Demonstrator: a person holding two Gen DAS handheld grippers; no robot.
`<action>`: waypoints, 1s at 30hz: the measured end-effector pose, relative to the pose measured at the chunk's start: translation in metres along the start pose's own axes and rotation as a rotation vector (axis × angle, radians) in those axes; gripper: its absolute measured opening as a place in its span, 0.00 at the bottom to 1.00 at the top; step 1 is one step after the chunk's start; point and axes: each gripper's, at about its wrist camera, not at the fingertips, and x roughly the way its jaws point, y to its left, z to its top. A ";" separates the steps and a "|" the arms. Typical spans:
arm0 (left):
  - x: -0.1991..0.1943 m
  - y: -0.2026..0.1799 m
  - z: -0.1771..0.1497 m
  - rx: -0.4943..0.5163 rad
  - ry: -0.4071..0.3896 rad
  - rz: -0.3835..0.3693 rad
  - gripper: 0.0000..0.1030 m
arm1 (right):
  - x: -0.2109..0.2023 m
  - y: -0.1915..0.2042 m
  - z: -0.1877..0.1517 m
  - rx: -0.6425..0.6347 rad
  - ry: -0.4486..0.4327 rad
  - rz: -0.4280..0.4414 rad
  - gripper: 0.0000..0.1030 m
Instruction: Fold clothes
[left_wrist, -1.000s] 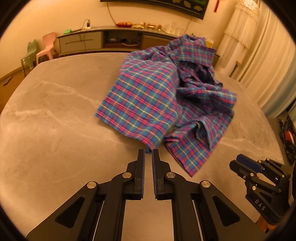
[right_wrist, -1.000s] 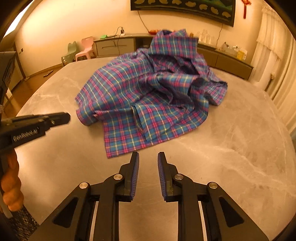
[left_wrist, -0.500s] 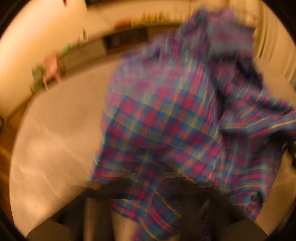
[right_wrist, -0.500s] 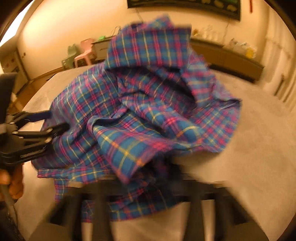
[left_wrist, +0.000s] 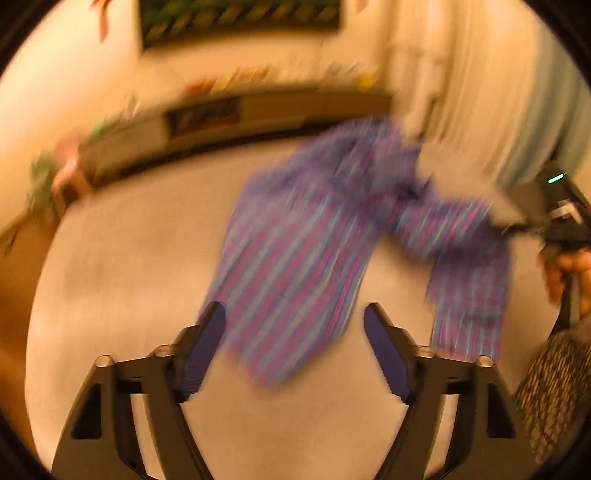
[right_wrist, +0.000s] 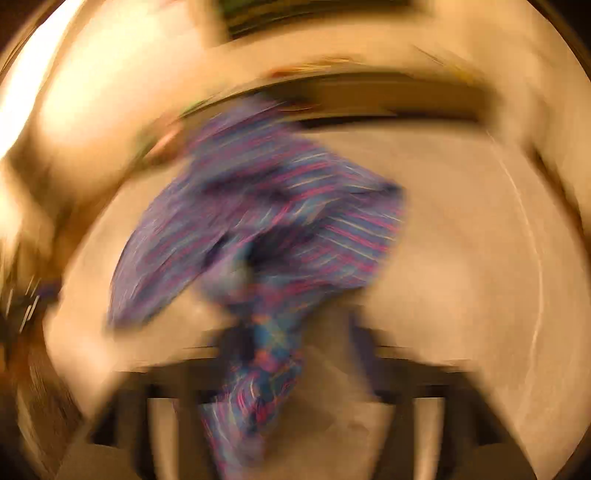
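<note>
The blue and pink plaid shirt (left_wrist: 303, 258) hangs in the air above the grey table (left_wrist: 140, 258), blurred by motion. My left gripper (left_wrist: 295, 343) is open, its jaws wide apart, with the shirt's lower edge hanging just beyond them, not gripped. My right gripper shows at the right of the left wrist view (left_wrist: 517, 225), holding a shirt corner up. In the right wrist view the shirt (right_wrist: 258, 221) trails from my right gripper (right_wrist: 291, 350); cloth runs between the blurred fingers, whose jaw gap I cannot make out.
A low sideboard (left_wrist: 258, 114) runs along the far wall with a dark picture (left_wrist: 240, 18) above it. White curtains (left_wrist: 480, 92) hang at the right. Small chairs (left_wrist: 59, 173) stand at the far left beyond the table.
The shirt has been lifted off the table. My left gripper went from nearly shut to wide open and let the cloth go. My right gripper swung up and right with a corner.
</note>
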 end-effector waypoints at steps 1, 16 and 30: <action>0.019 -0.015 0.017 0.055 -0.013 -0.002 0.78 | 0.001 -0.009 0.005 0.068 -0.006 0.030 0.68; 0.220 -0.093 0.107 0.085 0.035 -0.019 0.11 | 0.011 -0.012 0.014 0.032 -0.034 -0.046 0.69; -0.008 -0.043 0.095 -0.134 -0.085 -0.400 0.10 | -0.023 0.068 0.001 -0.394 -0.382 -0.258 0.78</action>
